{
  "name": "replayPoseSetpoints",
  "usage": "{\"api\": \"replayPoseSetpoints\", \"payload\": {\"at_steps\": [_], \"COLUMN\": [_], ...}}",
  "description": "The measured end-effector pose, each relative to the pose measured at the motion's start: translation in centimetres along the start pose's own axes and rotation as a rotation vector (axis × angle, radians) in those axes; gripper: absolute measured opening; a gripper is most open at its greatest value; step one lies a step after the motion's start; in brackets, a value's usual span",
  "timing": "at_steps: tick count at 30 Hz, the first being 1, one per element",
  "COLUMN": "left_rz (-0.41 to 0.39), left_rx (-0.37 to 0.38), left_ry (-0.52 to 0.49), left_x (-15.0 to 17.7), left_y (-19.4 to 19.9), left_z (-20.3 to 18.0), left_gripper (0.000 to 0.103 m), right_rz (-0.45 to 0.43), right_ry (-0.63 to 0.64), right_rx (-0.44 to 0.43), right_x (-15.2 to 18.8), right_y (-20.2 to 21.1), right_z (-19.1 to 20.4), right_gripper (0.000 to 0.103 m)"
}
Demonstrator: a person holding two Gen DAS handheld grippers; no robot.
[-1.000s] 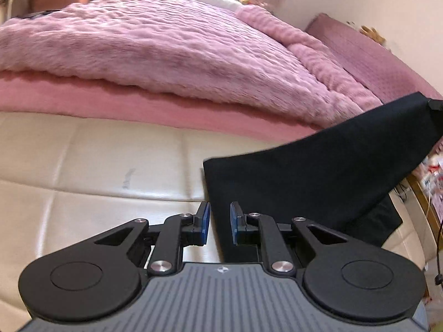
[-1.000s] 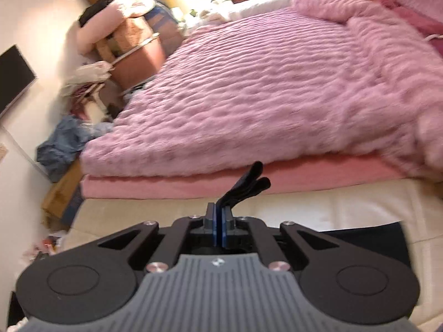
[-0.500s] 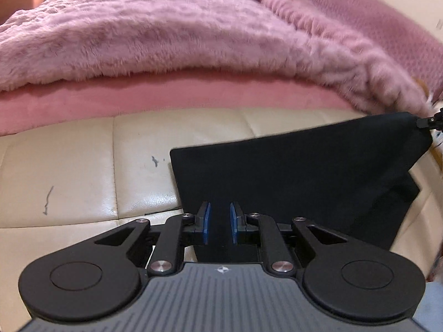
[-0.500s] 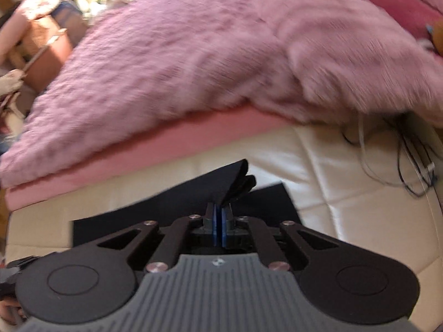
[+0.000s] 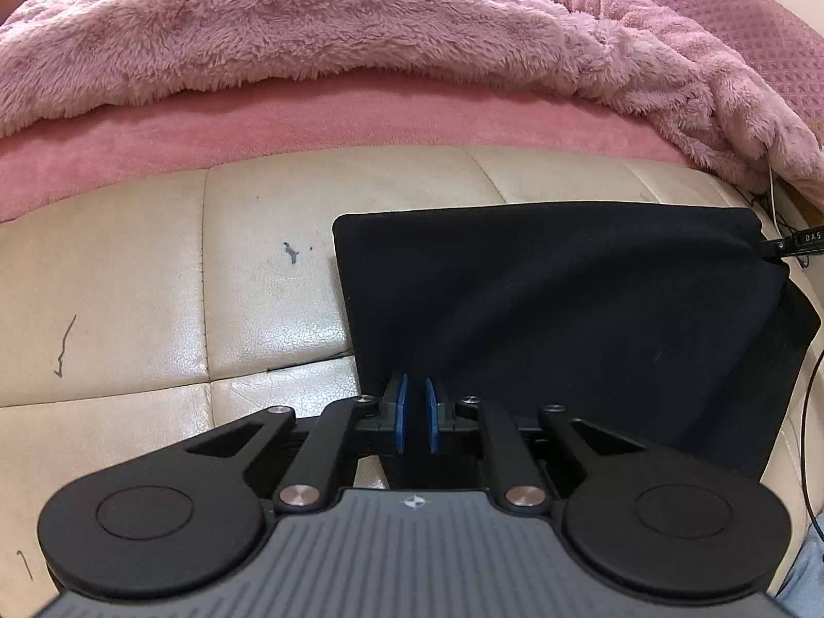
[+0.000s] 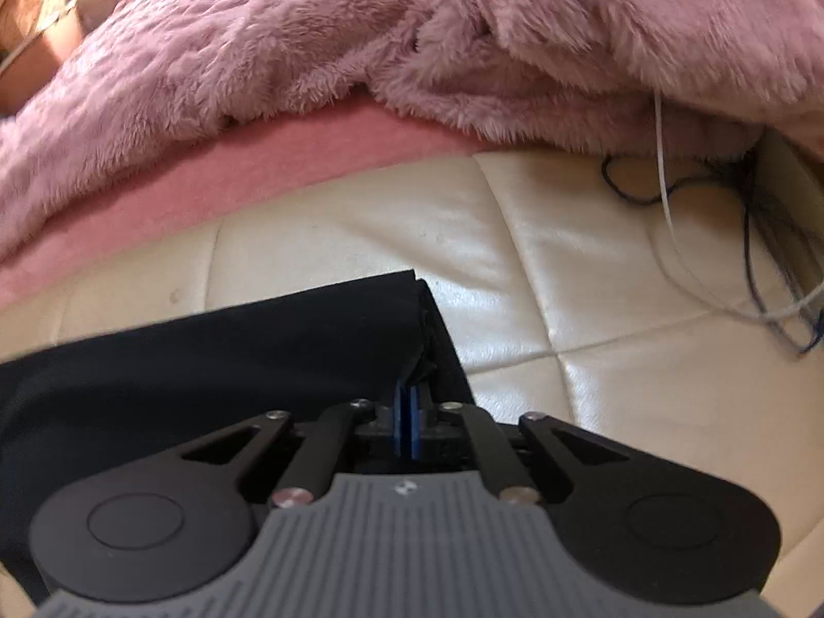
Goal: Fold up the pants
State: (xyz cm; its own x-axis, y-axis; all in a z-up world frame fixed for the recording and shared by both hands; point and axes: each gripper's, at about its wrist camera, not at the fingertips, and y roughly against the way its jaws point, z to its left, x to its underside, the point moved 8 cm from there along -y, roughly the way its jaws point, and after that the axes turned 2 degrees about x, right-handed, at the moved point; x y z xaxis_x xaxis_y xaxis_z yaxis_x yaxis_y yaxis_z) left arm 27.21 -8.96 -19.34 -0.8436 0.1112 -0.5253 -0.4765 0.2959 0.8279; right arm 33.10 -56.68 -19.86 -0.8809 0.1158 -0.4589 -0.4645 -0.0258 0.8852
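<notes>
The black pants point(image 5: 566, 309) lie folded over themselves on the cream leather surface point(image 5: 129, 283). My left gripper point(image 5: 416, 414) pinches their near left edge; its jaws are closing, with dark cloth filling the narrow gap between the blue pads. The right gripper point(image 6: 407, 419) is shut on the right-hand edge of the pants point(image 6: 232, 360), where the layers bunch at its pads. In the left wrist view a black tip of the right gripper point(image 5: 793, 244) shows at the cloth's far right corner.
A fluffy pink blanket point(image 5: 309, 26) and a pink sheet point(image 5: 257, 129) lie just beyond the cream surface. Thin white and dark cables point(image 6: 747, 257) trail over the surface to the right of the pants. Bare leather lies to the left.
Both grippers have come down with the pants. The cloth, which was hanging stretched between them, now lies almost flat on the cream surface. The right gripper dropped the most.
</notes>
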Motion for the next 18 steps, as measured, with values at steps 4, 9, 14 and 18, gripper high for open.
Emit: {"api": "replayPoseSetpoints", "payload": {"at_steps": [4,9,14,18], "left_rz": [-0.022,-0.095,-0.087,-0.077], "left_rx": [-0.005,0.004,-0.007,-0.039], "left_ry": [-0.01,0.015,0.053,0.067], "left_x": [-0.7,-3.9,-5.5,-6.0], "left_y": [0.6,1.0,-1.6,-3.3], "left_z": [-0.2,0.7,1.5,2.2], "left_gripper": [0.014,0.014,0.012,0.006], "right_rz": [-0.016,-0.115,-0.216,-0.164], "right_ry": [0.2,0.142,0.18,0.113], "right_rx": [0.126,0.126,0.034,0.059], "right_x": [0.1,-0.8,-1.9,-1.8], "right_y": [0.5,3.7,3.2,-0.6], "right_z": [1.7,1.9,4.6,3.7], "right_gripper": [0.006,0.018,0.017,0.006]}}
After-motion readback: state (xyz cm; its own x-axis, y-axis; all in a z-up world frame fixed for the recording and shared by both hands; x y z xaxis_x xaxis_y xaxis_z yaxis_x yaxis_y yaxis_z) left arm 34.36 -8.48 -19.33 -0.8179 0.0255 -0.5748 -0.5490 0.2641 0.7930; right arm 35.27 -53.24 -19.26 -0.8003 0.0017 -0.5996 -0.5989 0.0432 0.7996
